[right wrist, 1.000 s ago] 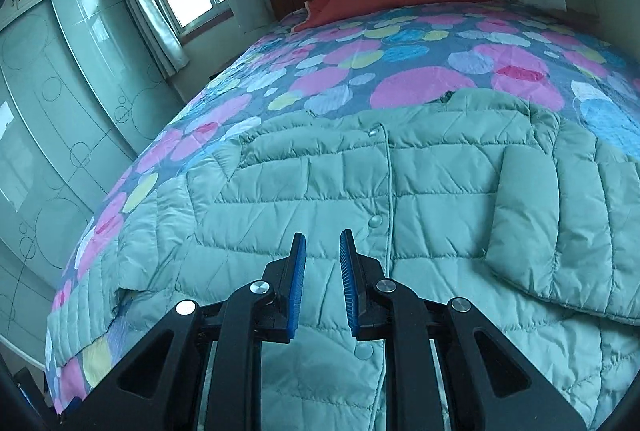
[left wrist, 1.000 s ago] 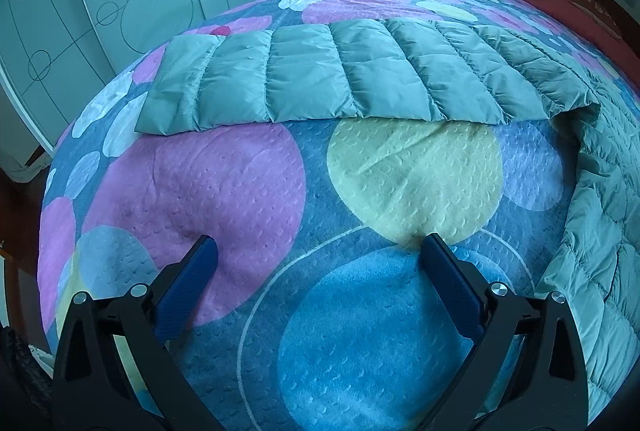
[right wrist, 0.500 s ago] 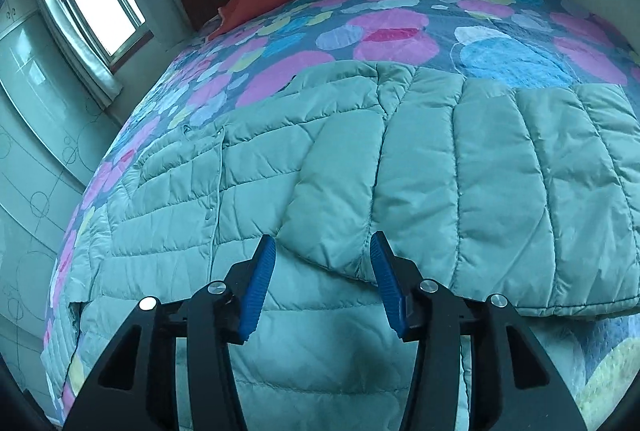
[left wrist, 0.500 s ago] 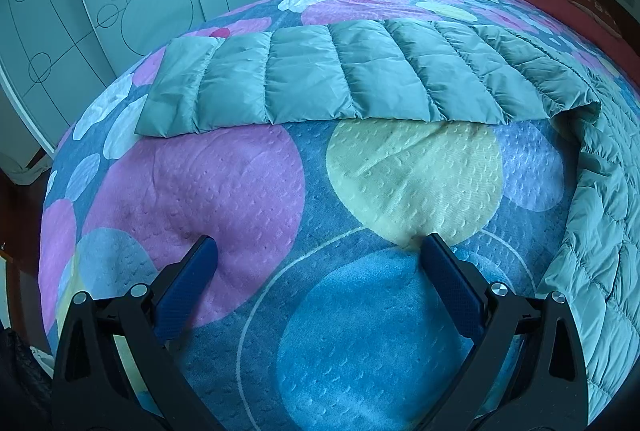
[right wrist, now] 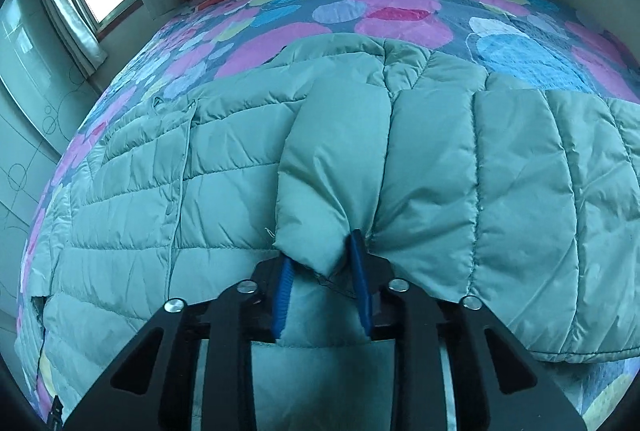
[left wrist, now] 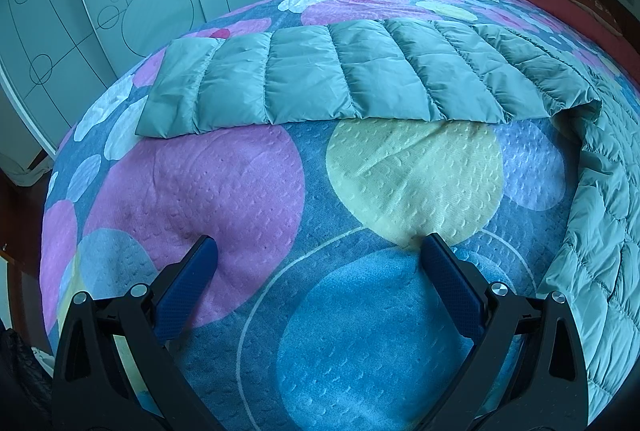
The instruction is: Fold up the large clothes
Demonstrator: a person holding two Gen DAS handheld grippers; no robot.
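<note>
Right gripper [right wrist: 322, 263]: jaws have just closed, pinching the folded sleeve cuff [right wrist: 332, 167] of the green puffer jacket [right wrist: 500, 191]. Left gripper [left wrist: 318, 251]: jaws wide, empty, over the bedspread [left wrist: 240, 191]. Beyond, the other sleeve [left wrist: 320, 79] lies flat.

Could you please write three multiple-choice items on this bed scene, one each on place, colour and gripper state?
1. The outstretched sleeve lies: A on the bedspread; B on the floor; C over the headboard.
2. The puffer jacket is: A red; B pale green; C black.
3. The right hand-held gripper is: A wide open over bare bedspread; B out of view; C shut on the jacket's cuff.

A: the sleeve lies flat on the circle-patterned cover.
B: the quilted panels are pale green.
C: its jaws have just closed and the blue pads pinch the cuff.
</note>
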